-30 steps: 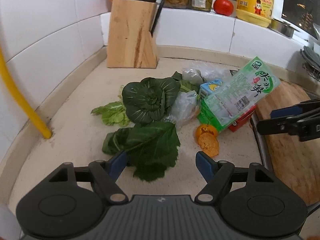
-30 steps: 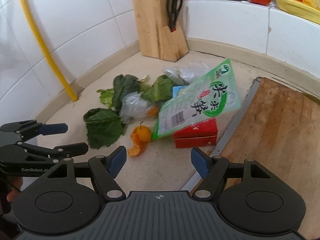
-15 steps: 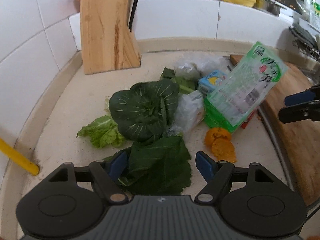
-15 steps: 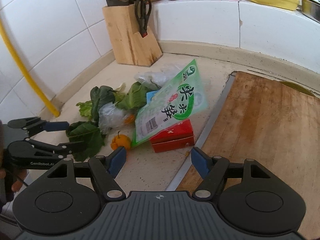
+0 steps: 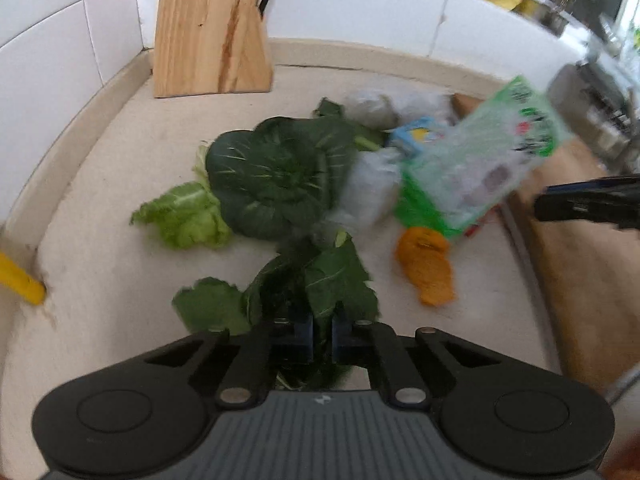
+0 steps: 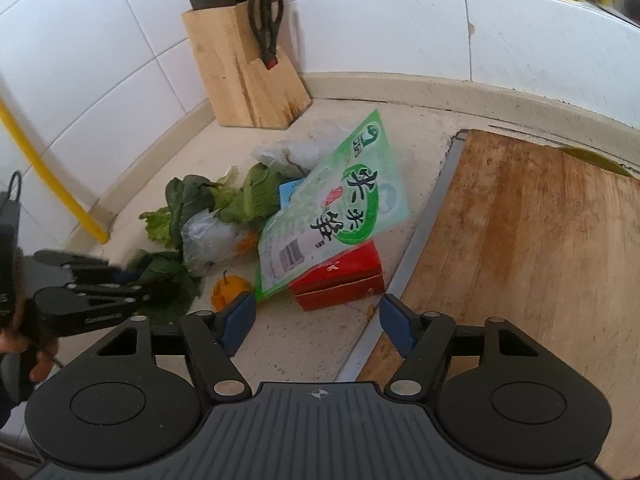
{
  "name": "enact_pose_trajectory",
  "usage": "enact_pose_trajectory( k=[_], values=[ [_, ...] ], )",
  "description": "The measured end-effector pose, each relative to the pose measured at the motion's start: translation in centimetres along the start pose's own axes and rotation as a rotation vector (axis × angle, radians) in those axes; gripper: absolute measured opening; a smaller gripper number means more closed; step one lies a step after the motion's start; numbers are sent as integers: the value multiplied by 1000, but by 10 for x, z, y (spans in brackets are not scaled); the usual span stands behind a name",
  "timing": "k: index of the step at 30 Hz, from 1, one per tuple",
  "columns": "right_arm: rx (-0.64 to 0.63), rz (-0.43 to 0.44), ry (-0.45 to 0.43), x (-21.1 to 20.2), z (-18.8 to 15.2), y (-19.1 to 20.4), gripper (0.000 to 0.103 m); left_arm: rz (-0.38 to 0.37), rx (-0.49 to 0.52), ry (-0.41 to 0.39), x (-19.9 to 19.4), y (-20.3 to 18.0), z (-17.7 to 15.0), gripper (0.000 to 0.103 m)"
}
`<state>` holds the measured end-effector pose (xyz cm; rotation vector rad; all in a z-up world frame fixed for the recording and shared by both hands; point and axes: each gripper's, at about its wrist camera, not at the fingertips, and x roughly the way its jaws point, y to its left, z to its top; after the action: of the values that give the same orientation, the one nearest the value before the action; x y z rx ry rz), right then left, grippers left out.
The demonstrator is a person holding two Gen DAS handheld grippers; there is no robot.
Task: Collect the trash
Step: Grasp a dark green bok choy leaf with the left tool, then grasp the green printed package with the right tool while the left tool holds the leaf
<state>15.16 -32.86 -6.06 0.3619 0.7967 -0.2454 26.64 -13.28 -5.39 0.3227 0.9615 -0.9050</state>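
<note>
We saw left gripper (image 5: 321, 334), lower centre of left wrist view, clenched on dark leaf (image 5: 336, 280), pinching near edge so it lifts off desk (image 5: 100, 208). Remaining trash at frame centre: greens (image 6: 188, 200), orange peel (image 6: 228, 290), green packet (image 6: 336, 208) propped on red box (image 6: 340, 276). Right gripper (image 6: 316, 322) was closing, nothing between jaws, low centre, hovering beside cutting board (image 6: 540, 248).

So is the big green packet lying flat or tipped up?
Tipped up: the green plastic packet leans on the red cardboard box.
</note>
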Motion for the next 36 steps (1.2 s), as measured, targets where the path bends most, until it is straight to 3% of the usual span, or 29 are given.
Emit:
enact_pose_trajectory(
  k=[5, 12, 20, 23, 25, 30, 33, 34, 35, 36],
  values=[
    [21, 19, 5, 3, 3, -3, 59, -74, -68, -51, -32, -5, -14, 4],
    [67, 17, 17, 13, 10, -14, 62, -116, -131, -105, -51, -10, -26, 4],
    [91, -7, -45, 12, 17, -24, 70, -130, -188, -84, -37, -10, -33, 4],
    [102, 3, -67, 8, 20, -26, 73, -117, -190, -75, -34, -12, -34, 15],
    [116, 17, -82, 7, 24, -28, 76, -91, -191, -77, -32, -13, -35, 37],
    [116, 32, -116, 8, 31, -26, 76, -5, -133, -59, -22, -20, -37, 46],
    [120, 44, -106, 13, 33, -24, 59, 25, -93, -59, -20, -29, -43, 46],
    [123, 48, -99, 13, 33, -24, 42, 17, -80, -69, -21, -33, -45, 46],
    [125, 56, -92, 13, 32, -23, 33, 13, -68, -68, -20, -36, -47, 44],
    [127, 67, -90, 13, 31, -23, 30, 13, -62, -56, -17, -39, -48, 35]
  ],
)
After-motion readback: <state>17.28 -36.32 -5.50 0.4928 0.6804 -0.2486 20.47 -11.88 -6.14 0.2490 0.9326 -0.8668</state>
